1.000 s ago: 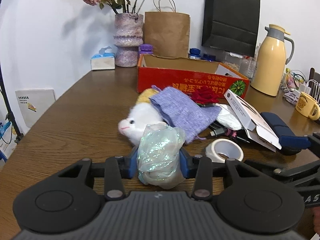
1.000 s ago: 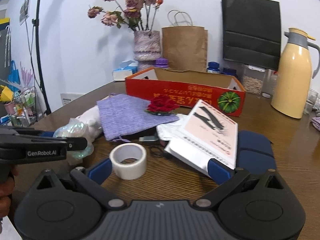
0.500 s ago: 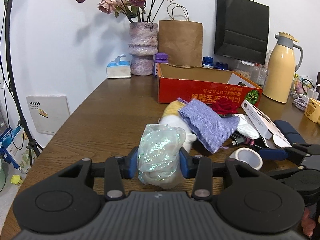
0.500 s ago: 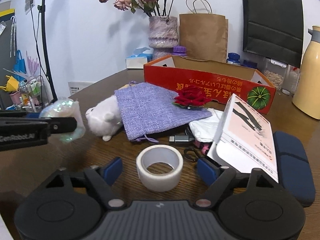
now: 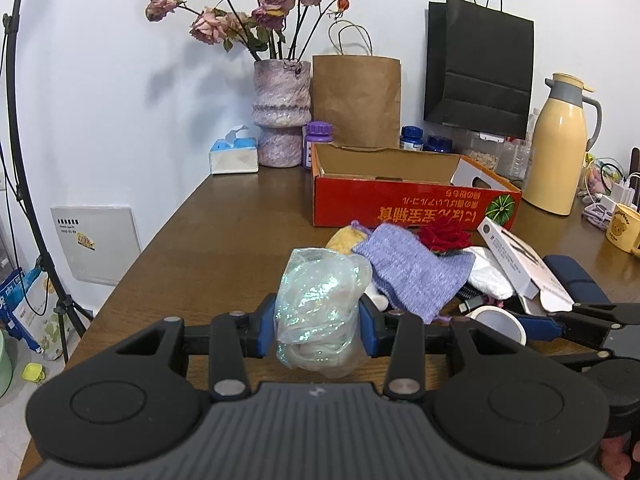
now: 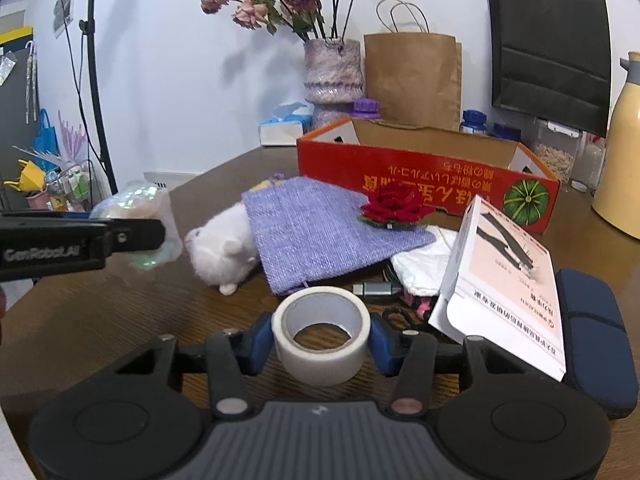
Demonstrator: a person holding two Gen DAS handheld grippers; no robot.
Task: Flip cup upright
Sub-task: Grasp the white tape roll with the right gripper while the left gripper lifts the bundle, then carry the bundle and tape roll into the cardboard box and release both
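Since a second ago, the left gripper (image 5: pixel 319 325) has risen a little, so in its own view the table (image 5: pixel 224 248) has dropped away and more of the vase of dried roses (image 5: pixel 282 114) and the wall shows. Its jaws are clamped, as before, on a crumpled, iridescent film-wrapped bundle (image 5: pixel 320 312), which hangs clear above the wood. I cannot tell whether that bundle is the cup of the task or merely wrapping; no rim or base can be made out. A yellow mug (image 5: pixel 624 228) stands upright at the far right edge, well apart from both tools. The red box (image 5: pixel 412 204) and the purple pouch (image 5: pixel 408 272) lie beyond the bundle.

From the right wrist, the change is bigger: the right gripper (image 6: pixel 321 340), which stood wide a second ago with the tape roll (image 6: pixel 320 332) off to one side, is now centred on the roll and closing, both blue pads at its flanks. The roll sits flat on the table. The left gripper (image 6: pixel 132 236) reaches in from the left edge, the shiny bundle (image 6: pixel 138 224) held near the white plush toy (image 6: pixel 224 248).

As I judge it, no cup has been turned upright yet; if the bundle is the cup, it is lifted but not set down.
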